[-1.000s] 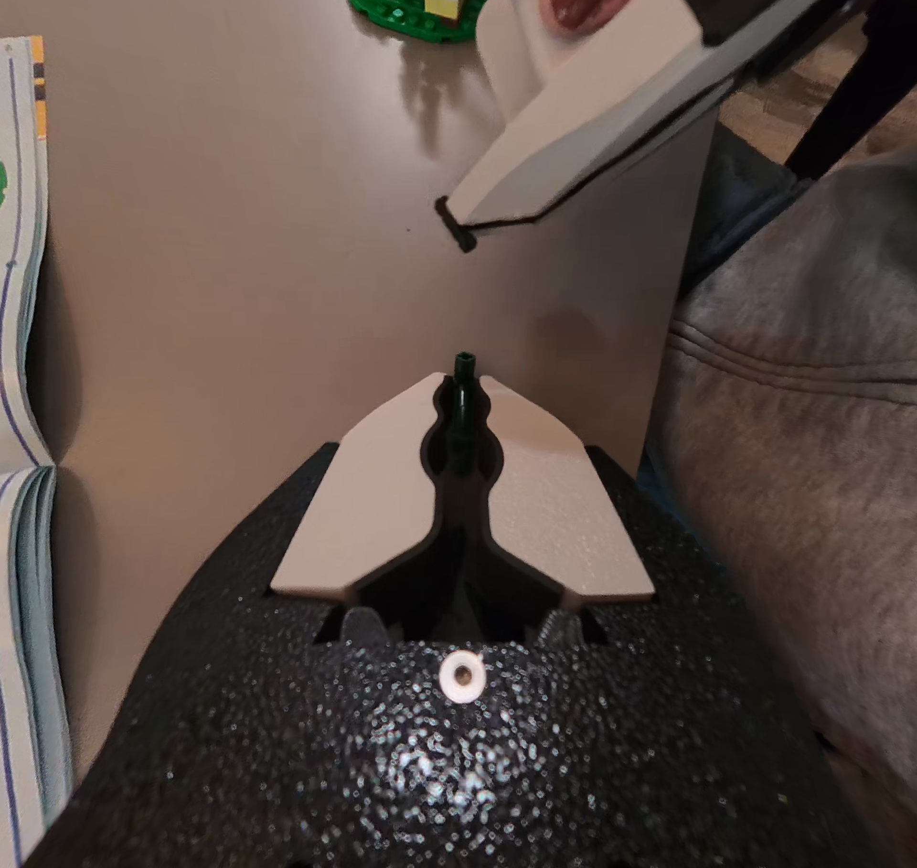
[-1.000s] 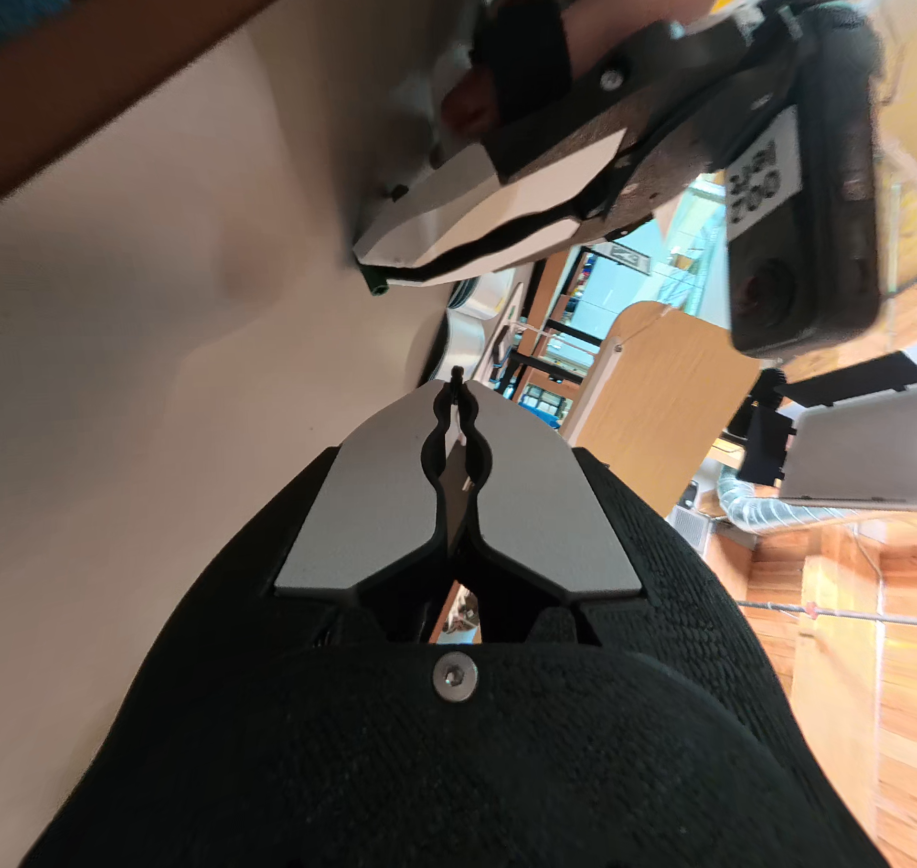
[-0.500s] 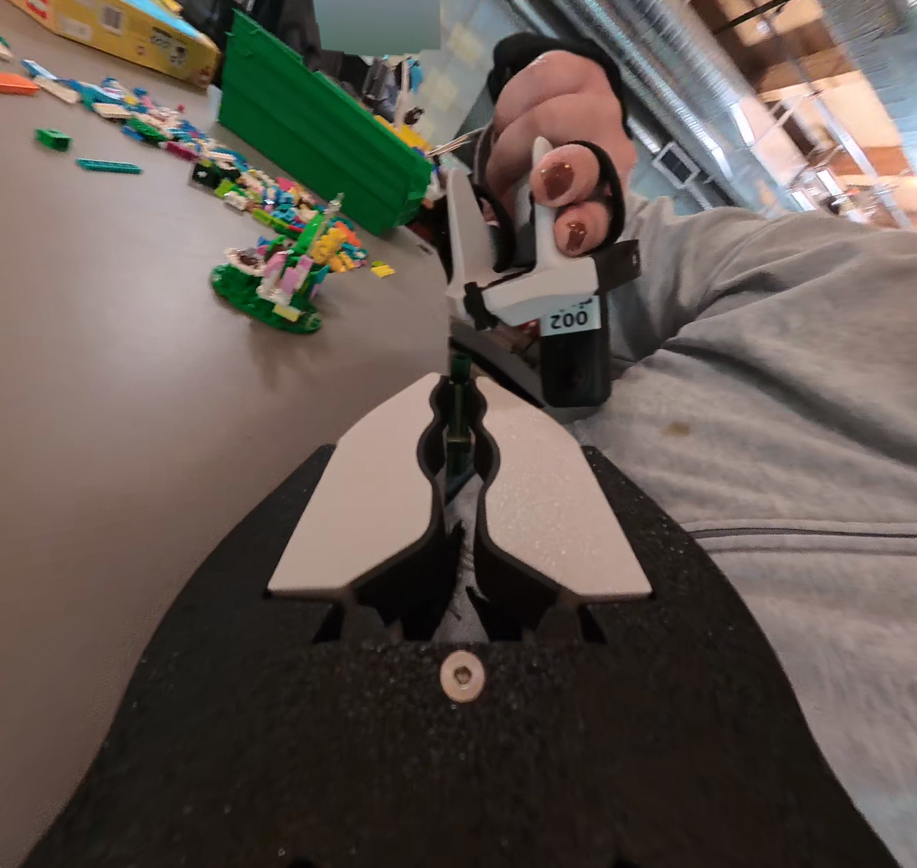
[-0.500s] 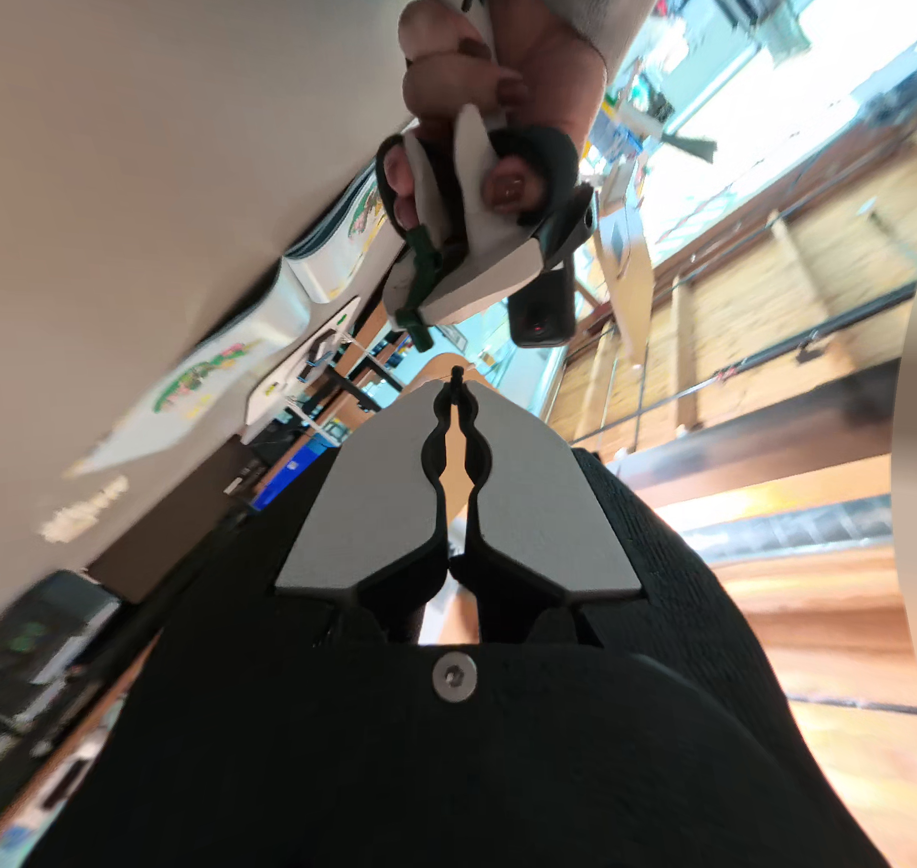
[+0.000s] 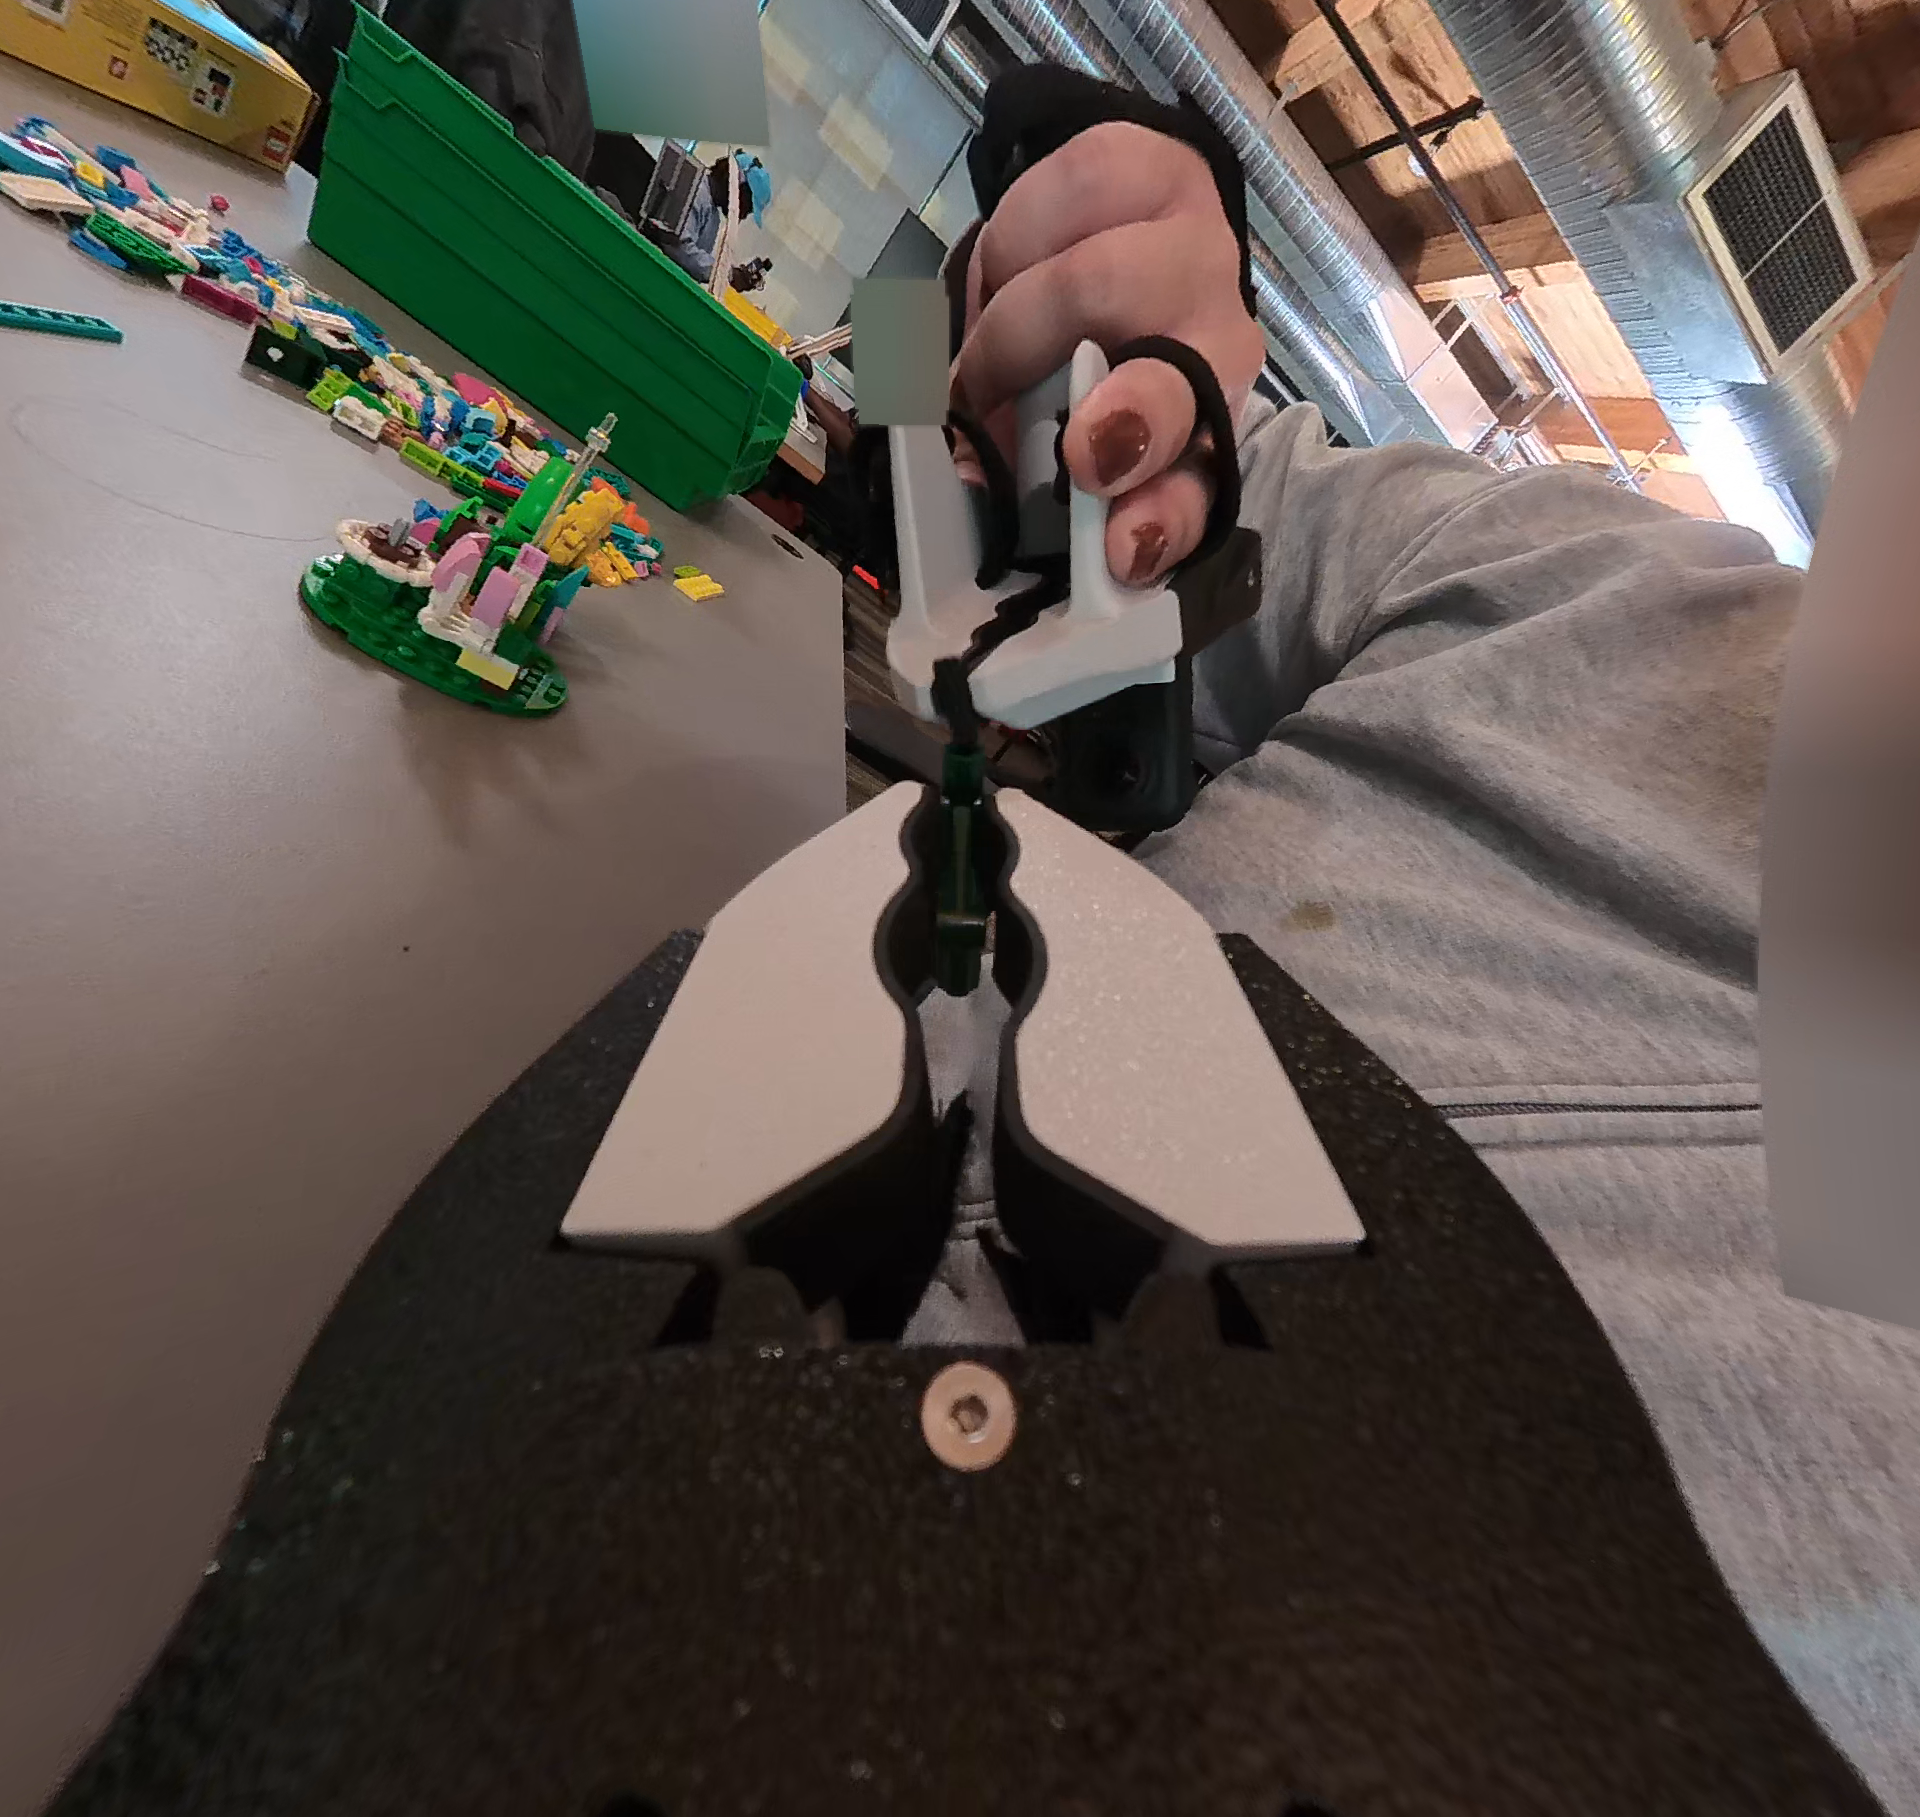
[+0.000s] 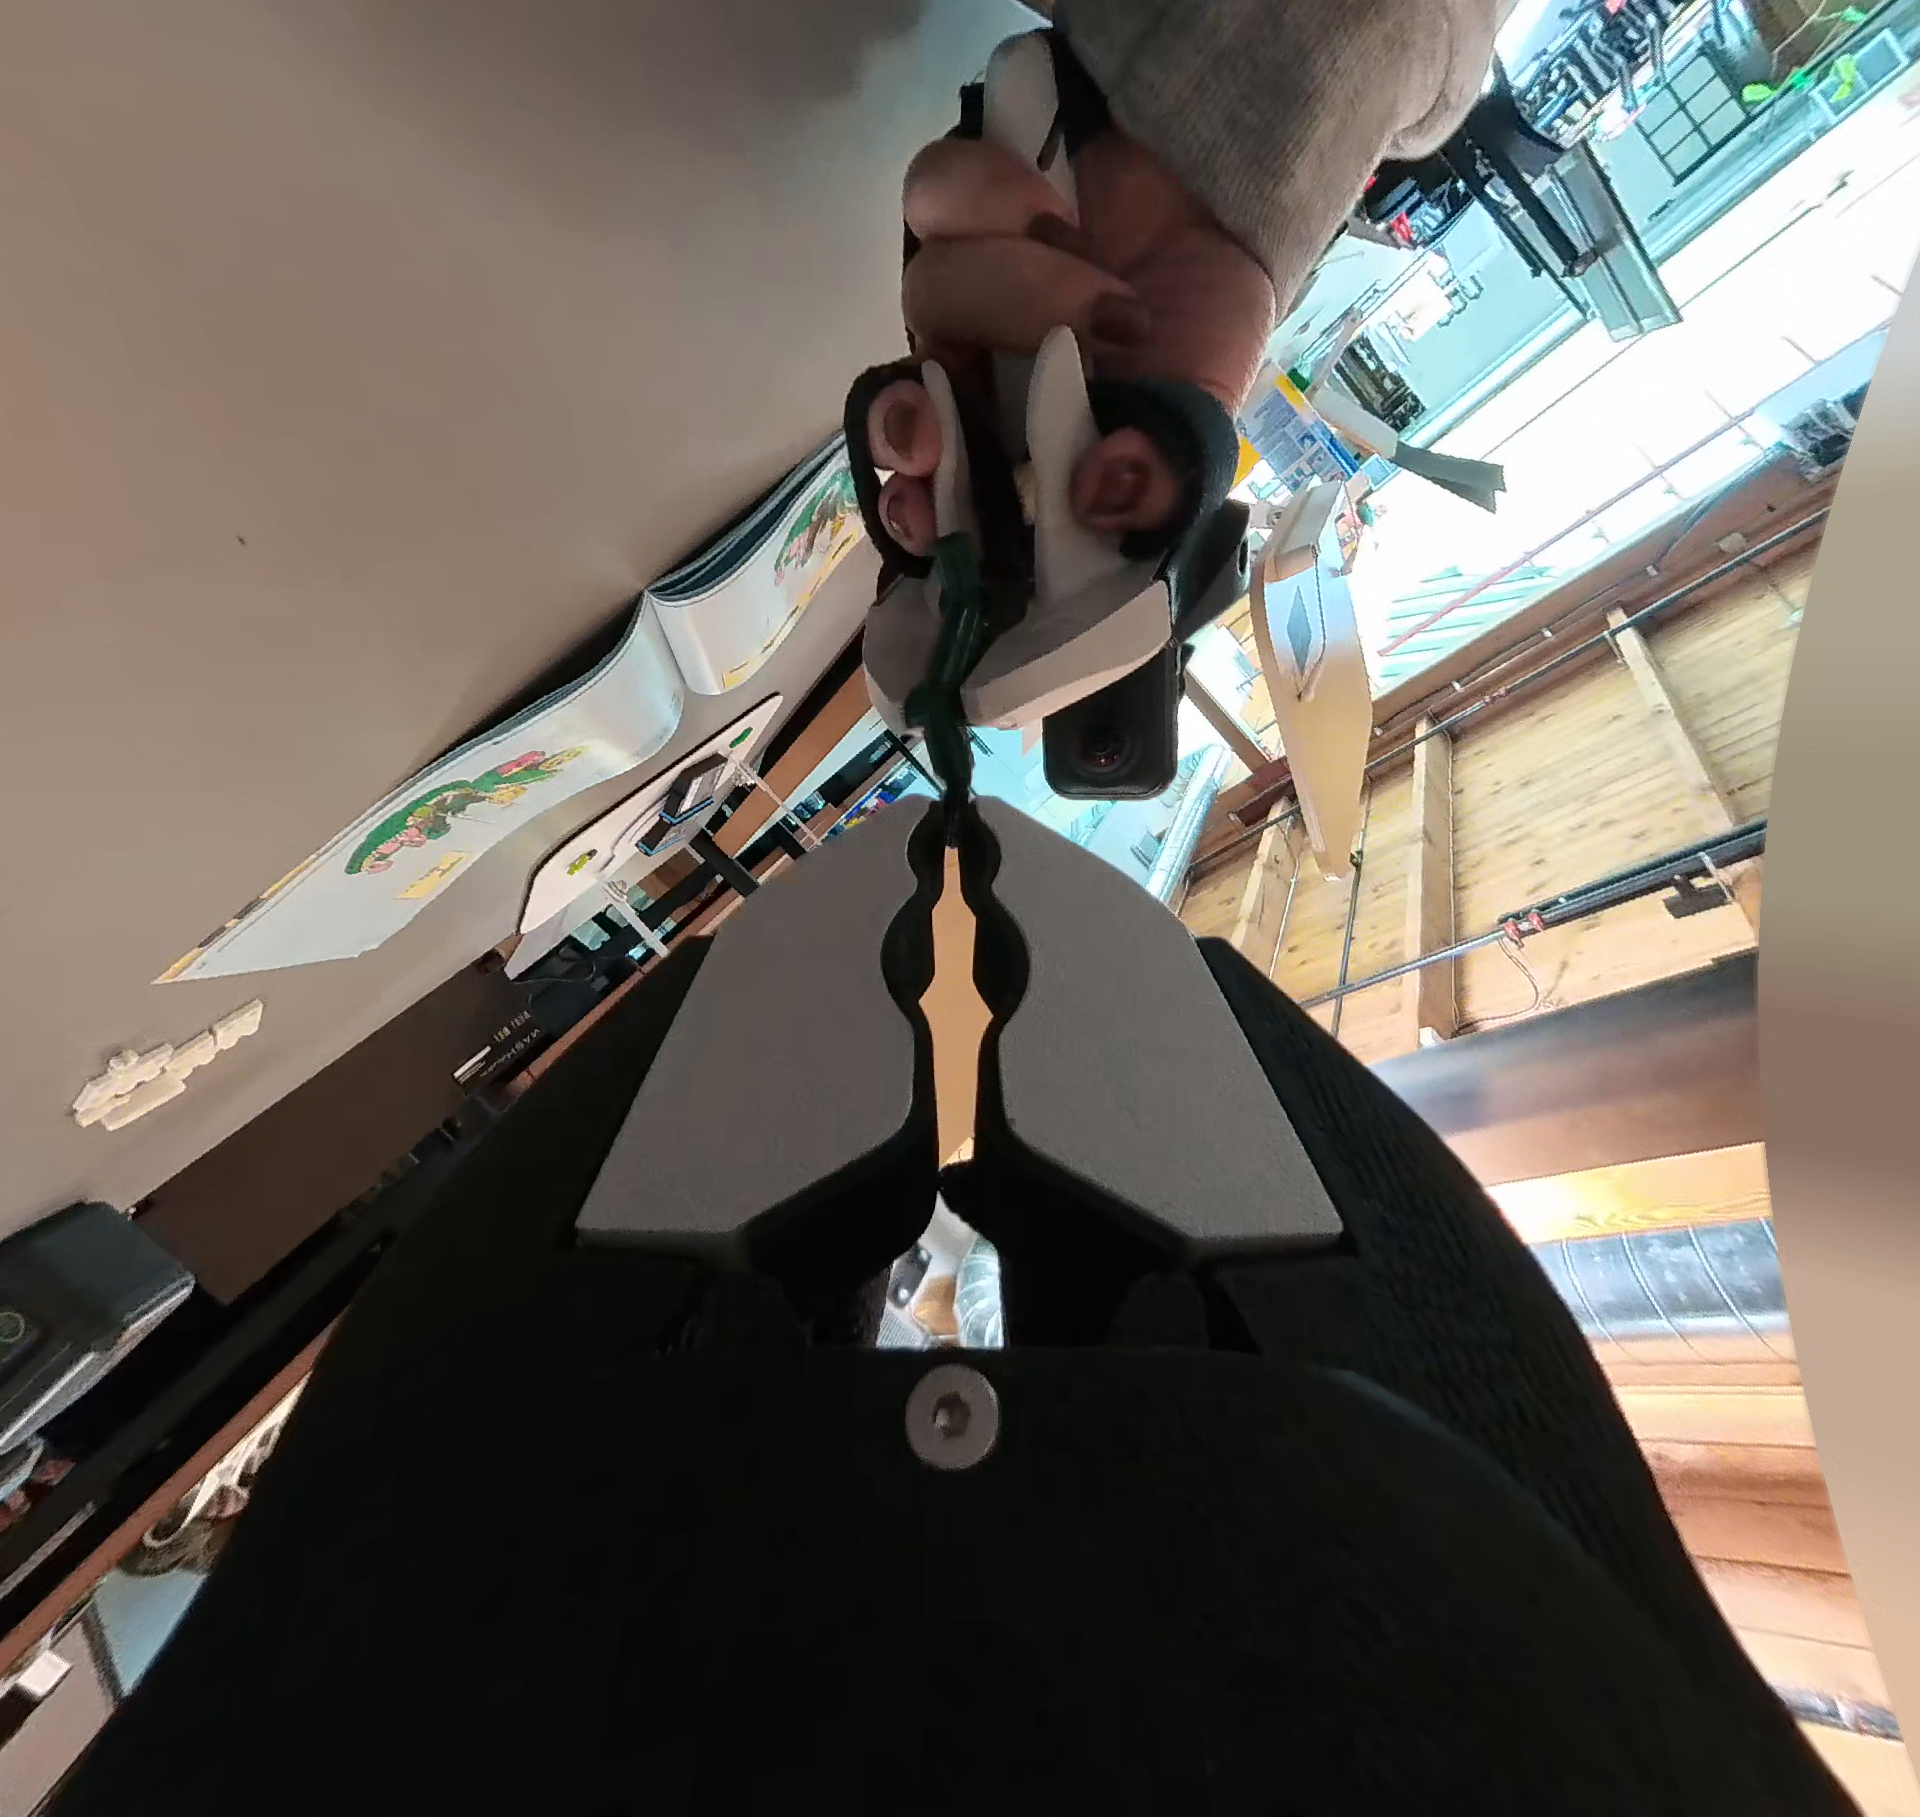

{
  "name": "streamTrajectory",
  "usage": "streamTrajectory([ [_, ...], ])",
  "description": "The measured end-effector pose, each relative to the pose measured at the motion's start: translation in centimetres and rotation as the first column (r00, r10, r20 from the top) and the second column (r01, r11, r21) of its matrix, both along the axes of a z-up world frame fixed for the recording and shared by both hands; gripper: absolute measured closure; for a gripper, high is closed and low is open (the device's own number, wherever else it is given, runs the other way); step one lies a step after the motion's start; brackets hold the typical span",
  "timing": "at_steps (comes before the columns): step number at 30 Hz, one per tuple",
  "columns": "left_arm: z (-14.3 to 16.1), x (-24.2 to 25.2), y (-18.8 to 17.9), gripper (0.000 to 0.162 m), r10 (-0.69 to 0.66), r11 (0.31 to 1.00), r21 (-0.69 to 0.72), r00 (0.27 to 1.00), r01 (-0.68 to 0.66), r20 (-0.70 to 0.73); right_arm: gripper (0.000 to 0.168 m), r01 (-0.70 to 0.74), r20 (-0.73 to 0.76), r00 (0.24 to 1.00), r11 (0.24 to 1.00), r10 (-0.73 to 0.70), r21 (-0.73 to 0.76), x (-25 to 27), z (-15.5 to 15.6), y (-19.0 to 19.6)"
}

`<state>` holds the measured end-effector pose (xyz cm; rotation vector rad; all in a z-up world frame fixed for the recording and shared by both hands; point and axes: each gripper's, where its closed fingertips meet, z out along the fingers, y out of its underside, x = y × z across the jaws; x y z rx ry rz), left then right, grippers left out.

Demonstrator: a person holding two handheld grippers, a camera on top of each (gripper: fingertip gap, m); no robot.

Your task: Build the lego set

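Observation:
My left gripper [image 5: 958,803] is shut on a dark green stem piece [image 5: 958,884] that sticks out past its tips. My right gripper [image 6: 954,817] is shut on a small black piece [image 5: 949,687]. The two grippers face each other tip to tip in the air beside the table edge, and the stem's end touches the black piece. In the right wrist view the left gripper [image 6: 930,718] holds the green stem [image 6: 954,640] straight ahead. A partly built model on a round green base [image 5: 436,614] stands on the grey table [image 5: 208,884].
A pile of loose coloured bricks [image 5: 343,385] lies behind the model, in front of a green bin [image 5: 540,292] and a yellow box [image 5: 125,32]. An open instruction booklet [image 6: 520,780] lies on the table. A grey sleeve [image 5: 1507,832] fills the right side. The grippers are tip to tip, or close to it.
Both grippers have lifted off the table and turned toward each other. Over the last half second they have drawn closer, and the stem's end now meets the black piece.

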<state>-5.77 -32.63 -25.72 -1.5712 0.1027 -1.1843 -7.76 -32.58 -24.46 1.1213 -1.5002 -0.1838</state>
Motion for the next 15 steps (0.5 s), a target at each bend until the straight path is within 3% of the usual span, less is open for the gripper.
streamTrajectory([
  [7, -0.1, 0.3, 0.0, 0.156, -0.008, 1.000, 0.000, 1.000, 0.008, -0.021, 0.167, -0.033, -0.007, 0.999, 0.999, 0.033, 0.034, 0.4, -0.1, 0.0],
  [15, -1.0, 1.1, 0.3, 0.155, -0.012, 0.999, -0.049, 0.996, 0.008, -0.090, 0.167, -0.117, 0.009, 0.993, 0.974, 0.117, 0.195, 1.3, -0.9, 0.2],
])
